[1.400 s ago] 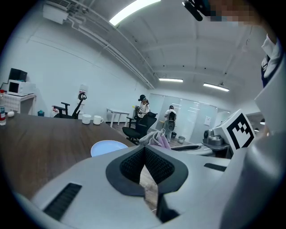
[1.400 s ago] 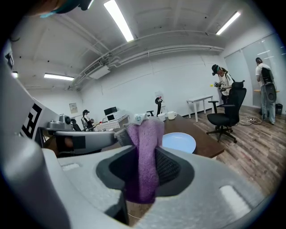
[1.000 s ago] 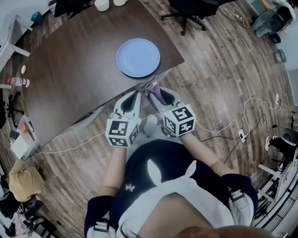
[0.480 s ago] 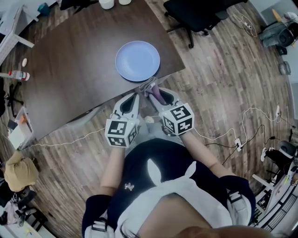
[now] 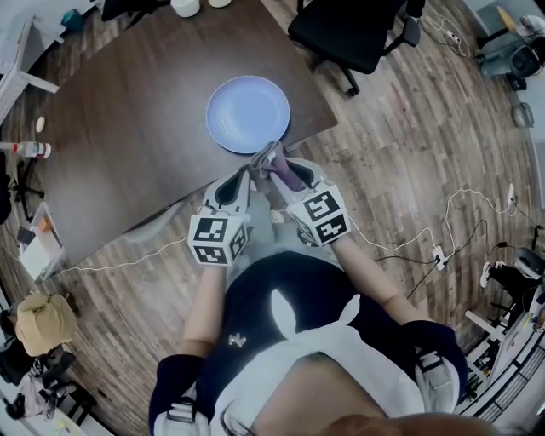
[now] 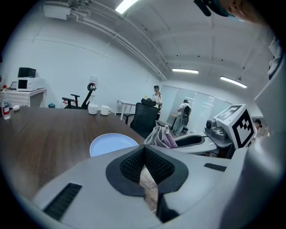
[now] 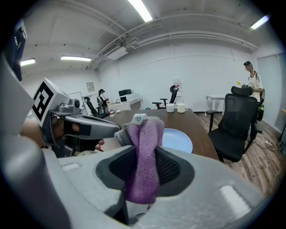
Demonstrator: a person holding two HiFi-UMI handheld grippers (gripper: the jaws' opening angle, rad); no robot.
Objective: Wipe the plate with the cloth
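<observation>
A pale blue plate [image 5: 248, 113] lies near the front corner of the dark wooden table [image 5: 128, 119]; it also shows in the left gripper view as plate [image 6: 111, 144] and in the right gripper view as plate [image 7: 178, 139]. My right gripper [image 5: 274, 163] is shut on a purple and grey cloth [image 5: 279, 169], held just short of the table edge beside the plate. The cloth [image 7: 143, 156] hangs bunched between the right pads. My left gripper [image 5: 242, 182] is beside it to the left, its pads [image 6: 134, 163] meeting at the tips with nothing between them.
A black office chair [image 5: 349, 30] stands past the table's right corner. Two white cups [image 5: 186, 7] sit at the far edge and a small bottle [image 5: 25, 149] at the left. White cables [image 5: 426, 243] run across the wooden floor. People stand far off in the room.
Both grippers have moved a little forward toward the table edge and the plate. The cloth stays in the right gripper, which has rolled somewhat.
</observation>
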